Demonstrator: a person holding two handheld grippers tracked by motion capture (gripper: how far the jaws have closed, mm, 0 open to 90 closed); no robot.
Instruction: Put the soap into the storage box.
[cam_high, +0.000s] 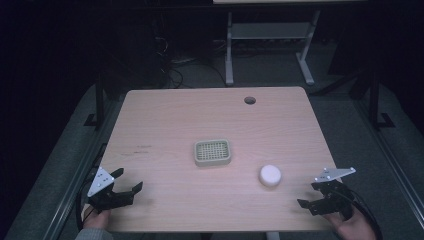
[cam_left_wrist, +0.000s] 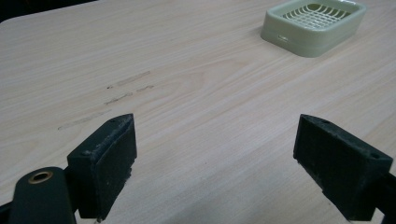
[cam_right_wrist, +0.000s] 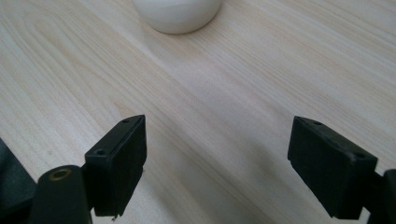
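left tongs (cam_high: 122, 191) spread wide, empty | right tongs (cam_high: 314, 199) spread wide, empty | likely next: straddle white puck (cam_high: 270, 175) squarely, then carry to green dish (cam_high: 212, 152) on bench (cam_high: 165, 120)

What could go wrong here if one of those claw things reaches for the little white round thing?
Two likely risks. The white round object looks smooth and rounded, so the open right gripper, which is nearest it, might squeeze it out sideways and send it sliding toward the table edge on that side. The green slotted tray sits loose in the middle of the table; a push from the open left gripper could shove it instead of holding it steady.
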